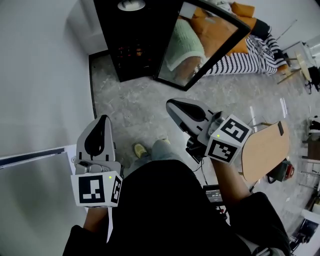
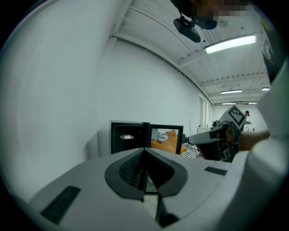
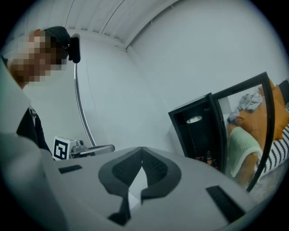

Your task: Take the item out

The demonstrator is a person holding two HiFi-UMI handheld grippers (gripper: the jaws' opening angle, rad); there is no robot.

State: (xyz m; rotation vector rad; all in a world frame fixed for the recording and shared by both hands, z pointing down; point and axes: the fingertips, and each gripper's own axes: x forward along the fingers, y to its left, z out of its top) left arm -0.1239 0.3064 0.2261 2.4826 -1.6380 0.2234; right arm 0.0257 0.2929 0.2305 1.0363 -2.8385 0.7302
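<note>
A black cabinet (image 1: 135,45) stands on the floor ahead with its glass door (image 1: 200,45) swung open to the right. A white dish (image 1: 131,5) sits on its upper shelf, seen also as the dish (image 2: 127,136) and the dish (image 3: 194,119) in the gripper views. Small dark items (image 3: 208,159) lie low inside. My left gripper (image 1: 103,120) is shut and holds nothing, well short of the cabinet. My right gripper (image 1: 170,104) is also shut and holds nothing, pointing toward the cabinet from the right. Their tips meet in the left gripper (image 2: 144,149) and the right gripper (image 3: 142,148).
A white wall (image 1: 40,75) runs close along the left. A wooden seat (image 1: 265,150) stands to the right. Orange cushions and a striped cloth (image 1: 250,55) lie beyond the open door. Grey speckled floor (image 1: 130,105) lies between me and the cabinet.
</note>
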